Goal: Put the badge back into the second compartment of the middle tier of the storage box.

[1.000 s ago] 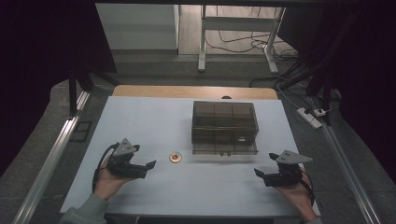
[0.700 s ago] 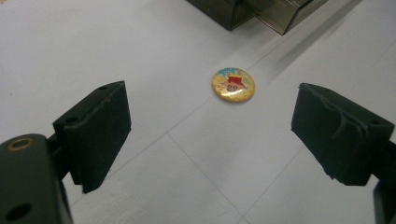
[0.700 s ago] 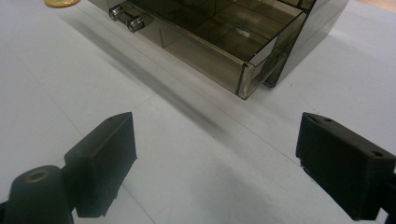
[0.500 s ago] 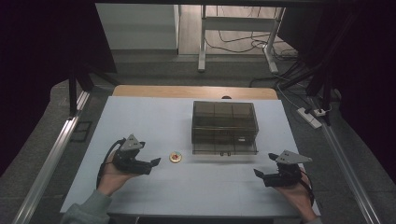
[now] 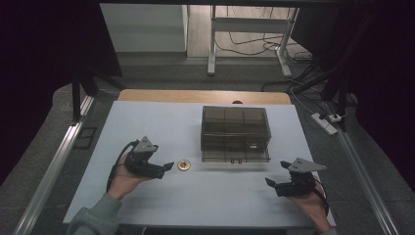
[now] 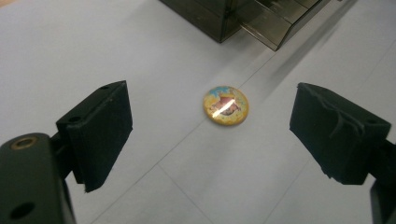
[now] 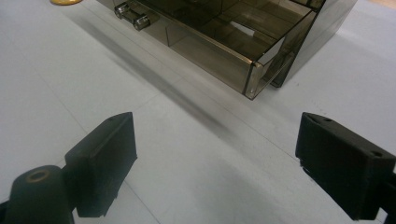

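Gold badge (image 6: pixel 226 106) nearer left gripper (image 6: pixel 210 135) than before.

In my right gripper view, the round badge (image 7: pixel 65 2) is cut off by the top edge, only a gold sliver showing. The smoky drawer box (image 7: pixel 243 32) runs off the top too. From the high view, the badge's (image 5: pixel 184 165) picture is too small to make out, and its glare hides detail up close.

place: lab | evidence: black curtains (image 5: pixel 54 44), metal rails (image 5: pixel 49 171), floor cables (image 5: pixel 244 46), power strip (image 5: pixel 325 122)
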